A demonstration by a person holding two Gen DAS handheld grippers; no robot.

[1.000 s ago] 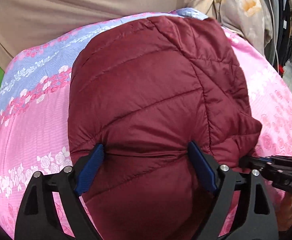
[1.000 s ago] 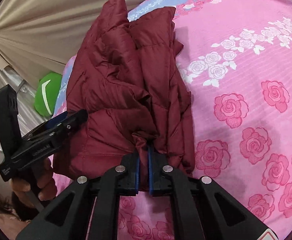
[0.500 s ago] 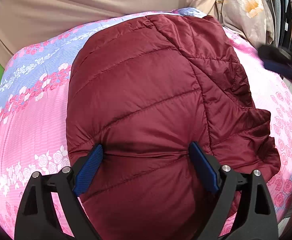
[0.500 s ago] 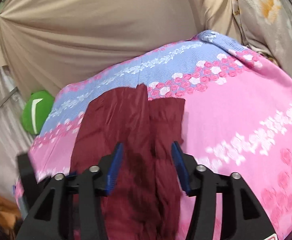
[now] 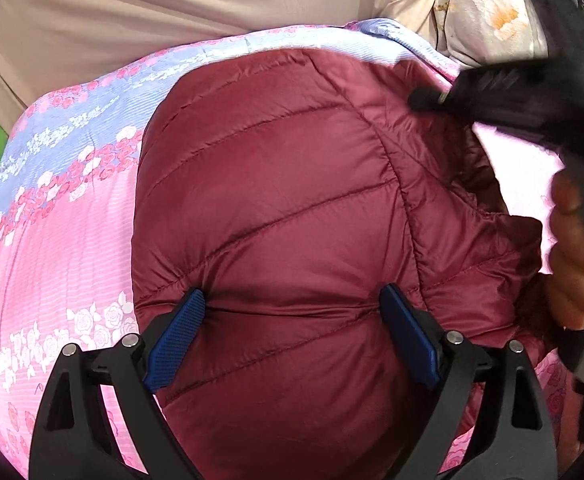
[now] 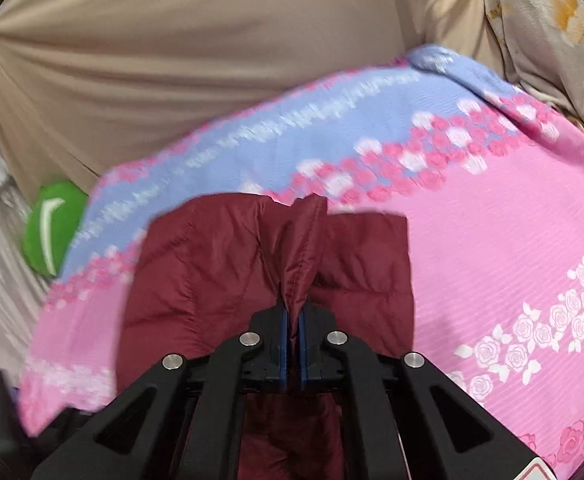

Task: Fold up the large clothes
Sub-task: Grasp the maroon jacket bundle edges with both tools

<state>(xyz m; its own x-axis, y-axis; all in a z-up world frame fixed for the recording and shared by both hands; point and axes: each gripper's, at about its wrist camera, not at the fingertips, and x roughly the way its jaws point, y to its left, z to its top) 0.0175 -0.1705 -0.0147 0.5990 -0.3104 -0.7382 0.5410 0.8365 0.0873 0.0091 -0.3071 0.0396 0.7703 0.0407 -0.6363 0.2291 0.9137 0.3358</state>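
Observation:
A maroon quilted puffer jacket [image 5: 276, 208] lies folded on a bed with a pink and blue rose-print sheet [image 5: 52, 216]. My left gripper [image 5: 292, 312] is open, its blue pads pressing down on the near part of the jacket, one each side of a puffed fold. My right gripper [image 6: 292, 312] is shut on a raised ridge of the jacket [image 6: 212, 280] at its far right edge. It also shows in the left wrist view [image 5: 491, 96], hand-held over the jacket's far right corner.
A beige curtain [image 6: 172, 60] hangs behind the bed. A green object [image 6: 52, 228] sits at the far left beside the bed. A floral cloth [image 5: 487, 12] hangs at the far right. The sheet [image 6: 491, 220] stretches to the right of the jacket.
My right gripper let go of the jacket's near right edge, swung up to the far right corner and shut on a ridge there. My left gripper stayed pressing down, open.

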